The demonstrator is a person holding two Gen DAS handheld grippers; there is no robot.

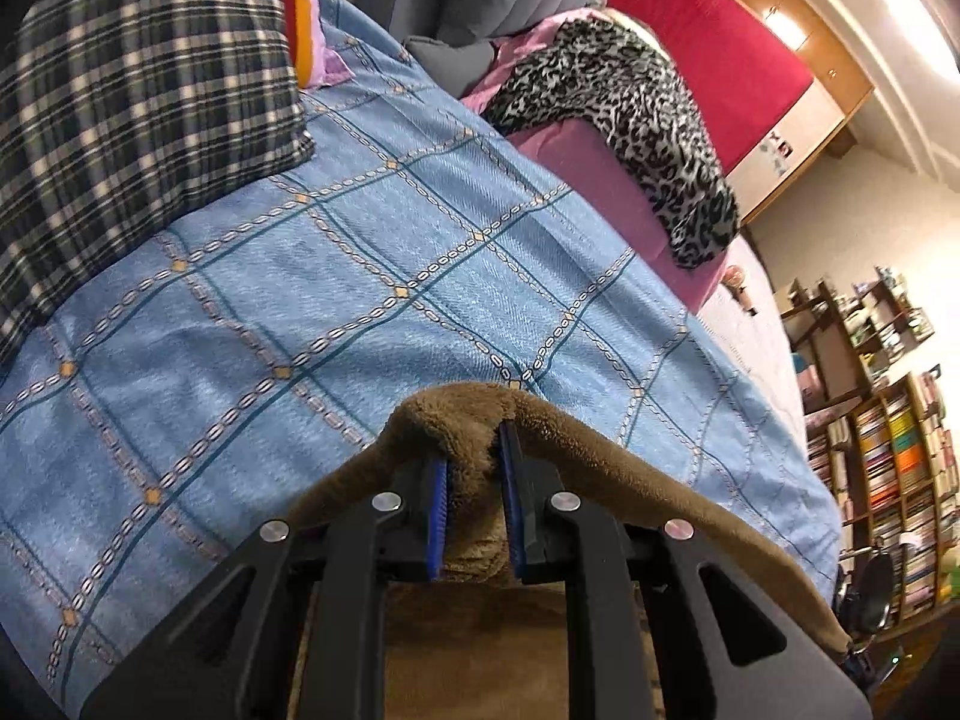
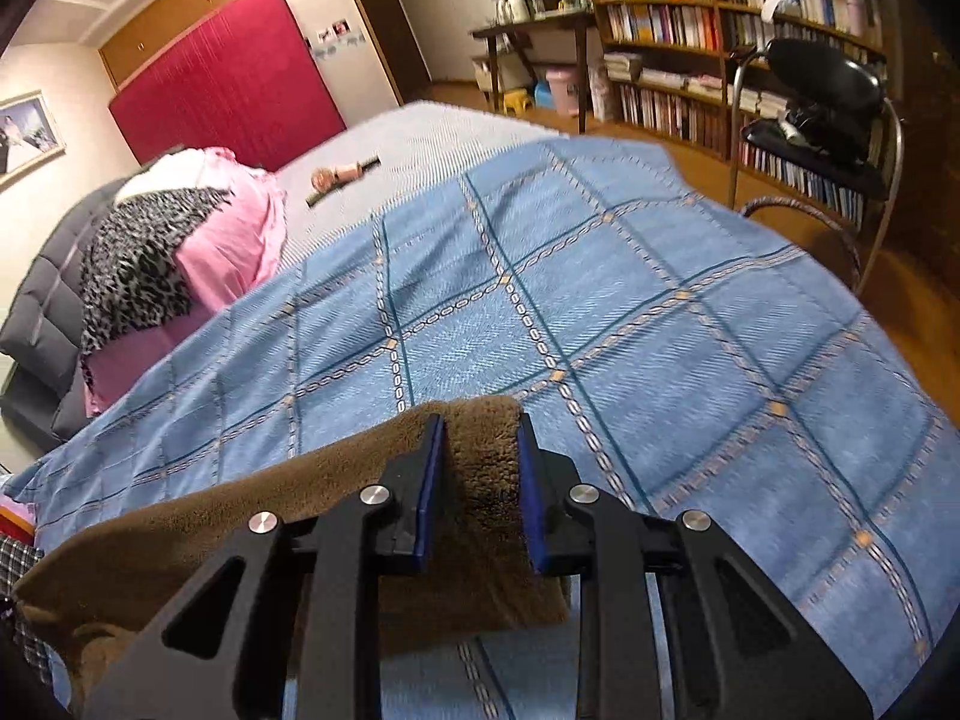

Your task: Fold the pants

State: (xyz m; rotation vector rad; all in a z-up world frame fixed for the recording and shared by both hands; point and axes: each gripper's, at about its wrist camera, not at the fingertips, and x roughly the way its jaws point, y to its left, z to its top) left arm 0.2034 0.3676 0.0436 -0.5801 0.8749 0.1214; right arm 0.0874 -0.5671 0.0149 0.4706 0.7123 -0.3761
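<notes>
The brown fleece pants [image 1: 630, 456] hang between both grippers above a blue checked bedspread [image 1: 336, 276]. My left gripper [image 1: 474, 426] is shut on a bunched edge of the fabric, which folds over its blue pads and runs off to the lower right. In the right wrist view my right gripper [image 2: 480, 420] is shut on another edge of the pants [image 2: 198, 534]; the cloth stretches away to the lower left and droops under the fingers. Most of the pants' length is hidden below the grippers.
A dark plaid pillow [image 1: 120, 90] lies at the upper left of the bedspread [image 2: 660, 330]. A pink cushion [image 2: 234, 246] with a leopard-print cloth [image 2: 138, 264] sits further up the bed. A black chair [image 2: 822, 120] and bookshelves [image 2: 720, 30] stand beyond the bed's edge.
</notes>
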